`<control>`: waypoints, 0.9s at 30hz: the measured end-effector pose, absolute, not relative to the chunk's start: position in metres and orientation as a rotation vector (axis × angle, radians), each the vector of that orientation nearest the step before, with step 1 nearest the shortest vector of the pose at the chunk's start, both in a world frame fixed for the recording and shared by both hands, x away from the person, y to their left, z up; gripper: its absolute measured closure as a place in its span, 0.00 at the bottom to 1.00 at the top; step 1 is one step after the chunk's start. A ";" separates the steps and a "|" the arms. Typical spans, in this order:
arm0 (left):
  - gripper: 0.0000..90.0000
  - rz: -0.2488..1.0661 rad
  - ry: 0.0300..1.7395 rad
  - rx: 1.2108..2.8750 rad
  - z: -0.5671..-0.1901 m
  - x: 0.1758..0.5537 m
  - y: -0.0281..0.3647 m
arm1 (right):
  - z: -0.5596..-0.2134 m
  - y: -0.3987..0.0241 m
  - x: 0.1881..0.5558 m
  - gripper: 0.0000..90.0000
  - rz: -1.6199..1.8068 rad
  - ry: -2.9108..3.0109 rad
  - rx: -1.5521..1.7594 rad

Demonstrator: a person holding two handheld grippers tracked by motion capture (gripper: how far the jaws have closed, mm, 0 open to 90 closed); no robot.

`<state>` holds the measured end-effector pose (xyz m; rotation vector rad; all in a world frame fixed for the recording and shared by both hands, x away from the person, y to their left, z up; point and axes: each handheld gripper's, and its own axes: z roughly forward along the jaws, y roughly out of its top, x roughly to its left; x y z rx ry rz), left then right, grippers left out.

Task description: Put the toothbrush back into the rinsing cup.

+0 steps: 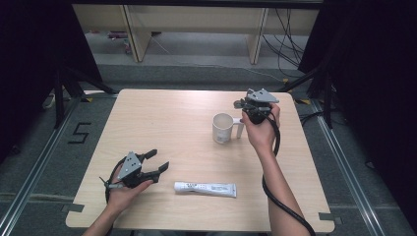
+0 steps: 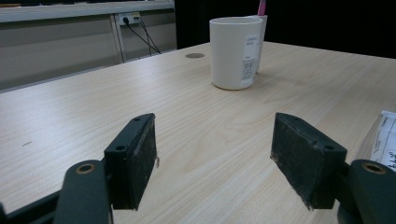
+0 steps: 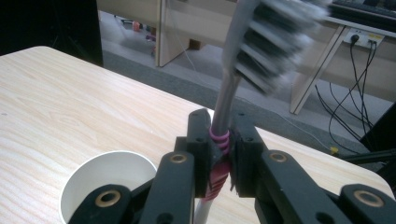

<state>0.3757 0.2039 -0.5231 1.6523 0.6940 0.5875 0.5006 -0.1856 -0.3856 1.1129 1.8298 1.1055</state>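
Observation:
A white mug (image 1: pixel 223 128) stands upright right of the table's middle. Just beyond its handle, a hand holds my right gripper (image 1: pixel 242 104) above the rim. In the right gripper view that gripper (image 3: pixel 220 133) is shut on a toothbrush (image 3: pixel 223 107) with a grey and pink handle, bristles up and blurred, and the mug's open mouth (image 3: pixel 108 179) lies below and to the left. My left gripper (image 1: pixel 158 160) rests at the front left, open with nothing between its pads (image 2: pixel 140 158); it faces the mug (image 2: pixel 233 51). A white toothpaste tube (image 1: pixel 205 188) lies flat near the front edge.
The wooden table (image 1: pixel 162 118) has bare room at the left and far side. Its far edge drops to a grey floor with desk legs and cables behind. The tube's end (image 2: pixel 385 140) lies just right of the left gripper's jaws.

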 end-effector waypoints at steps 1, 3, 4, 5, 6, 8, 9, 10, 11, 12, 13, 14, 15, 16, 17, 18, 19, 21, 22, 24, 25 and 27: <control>0.34 0.588 0.694 1.652 -0.523 0.376 0.204 | -0.386 -0.186 0.501 0.89 1.104 1.829 1.115; 0.34 0.588 0.695 1.651 -0.523 0.376 0.204 | -0.387 -0.186 0.501 0.89 1.103 1.832 1.117; 0.34 0.588 0.695 1.651 -0.523 0.376 0.204 | -0.388 -0.186 0.502 0.89 1.106 1.830 1.120; 0.34 0.587 0.695 1.651 -0.523 0.376 0.204 | -0.389 -0.186 0.502 0.89 1.100 1.835 1.112; 0.34 0.587 0.695 1.651 -0.523 0.376 0.204 | -0.389 -0.185 0.502 0.89 1.102 1.830 1.125; 0.34 0.587 0.695 1.650 -0.523 0.376 0.204 | -0.391 -0.186 0.503 0.89 1.106 1.834 1.114; 0.34 0.587 0.695 1.650 -0.523 0.376 0.204 | -0.391 -0.185 0.502 0.89 1.107 1.833 1.134; 0.34 0.588 0.695 1.651 -0.523 0.376 0.204 | -0.392 -0.186 0.502 0.89 1.105 1.840 1.129; 0.34 0.588 0.694 1.651 -0.523 0.376 0.204 | -0.392 -0.186 0.503 0.89 1.107 1.843 1.130; 0.34 0.587 0.694 1.651 -0.523 0.376 0.204 | -0.393 -0.187 0.503 0.89 1.102 1.836 1.122; 0.34 0.587 0.695 1.651 -0.523 0.376 0.204 | -0.394 -0.187 0.503 0.89 1.106 1.842 1.119; 0.34 0.587 0.695 1.650 -0.523 0.376 0.204 | -0.394 -0.187 0.503 0.89 1.102 1.849 1.121; 0.34 0.587 0.695 1.650 -0.523 0.376 0.204 | -0.395 -0.187 0.504 0.89 1.098 1.843 1.118; 0.34 0.586 0.695 1.650 -0.523 0.376 0.204 | -0.396 -0.186 0.503 0.89 1.101 1.832 1.131; 0.34 0.587 0.695 1.649 -0.523 0.375 0.204 | -0.396 -0.186 0.504 0.89 1.102 1.840 1.129; 0.34 0.587 0.695 1.649 -0.523 0.375 0.204 | -0.397 -0.186 0.504 0.89 1.109 1.841 1.126; 0.34 0.587 0.696 1.649 -0.523 0.375 0.204 | -0.398 -0.186 0.503 0.89 1.095 1.838 1.130; 0.34 0.587 0.695 1.649 -0.523 0.375 0.204 | -0.398 -0.187 0.504 0.89 1.092 1.844 1.117; 0.34 0.587 0.695 1.649 -0.523 0.375 0.204 | -0.399 -0.187 0.504 0.89 1.100 1.842 1.132; 0.34 0.587 0.695 1.650 -0.523 0.375 0.204 | -0.401 -0.186 0.504 0.89 1.101 1.845 1.135; 0.34 0.588 0.695 1.651 -0.523 0.375 0.204 | -0.402 -0.186 0.504 0.89 1.108 1.845 1.137; 0.34 0.588 0.694 1.651 -0.523 0.376 0.204 | -0.402 -0.189 0.505 0.89 1.080 1.850 1.109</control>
